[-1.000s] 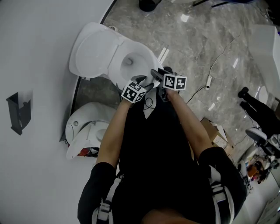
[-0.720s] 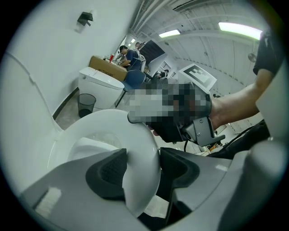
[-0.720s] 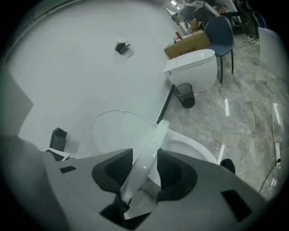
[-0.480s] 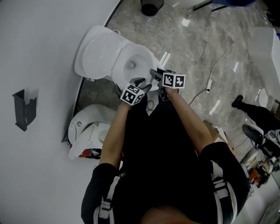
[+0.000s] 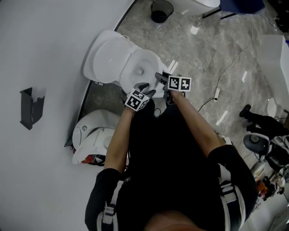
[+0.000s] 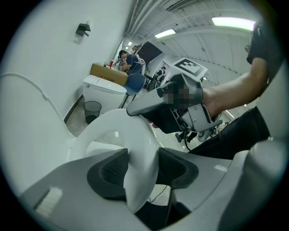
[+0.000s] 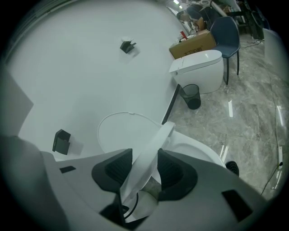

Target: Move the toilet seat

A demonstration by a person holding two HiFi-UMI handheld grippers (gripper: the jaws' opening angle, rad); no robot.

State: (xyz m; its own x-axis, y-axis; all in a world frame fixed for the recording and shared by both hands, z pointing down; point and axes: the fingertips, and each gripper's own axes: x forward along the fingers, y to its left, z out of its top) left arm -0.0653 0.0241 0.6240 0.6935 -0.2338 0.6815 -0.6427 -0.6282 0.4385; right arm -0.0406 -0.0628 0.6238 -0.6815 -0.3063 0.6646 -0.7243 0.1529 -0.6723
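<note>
- Left claw [image 6: 142,171]: the pads pinch the front rim of the seat [image 6: 135,135]. Its jaws have just been closing onto that rim.
- Right claw [image 7: 145,175]: the pads pinch the same rim just beside the left claw, and here the rim shows edge-on.
- Seat: it is hinged to the toilet at the wall [image 7: 81,81]. Its front edge is tilted up off the bowl [image 7: 198,153], and the lid [image 7: 122,135] stands upright behind it.
- Step in hand, as judged: swinging the seat up toward the lid.
- Handling: raise both claws together and level, following the hinge's arc rather than pulling outward. The glossy rim looks likely to slip, so keep the pinch even on both sides.
- Left gripper view only: shows the ring's full curve and the right claw's body close alongside.
- Right gripper view only: shows the gap between seat and bowl, and the lid against the wall.
- Head view only: shows both claws side by side at the toilet's front, the person's arms, the bin [image 5: 161,10] and the floor [image 5: 203,49].
</note>
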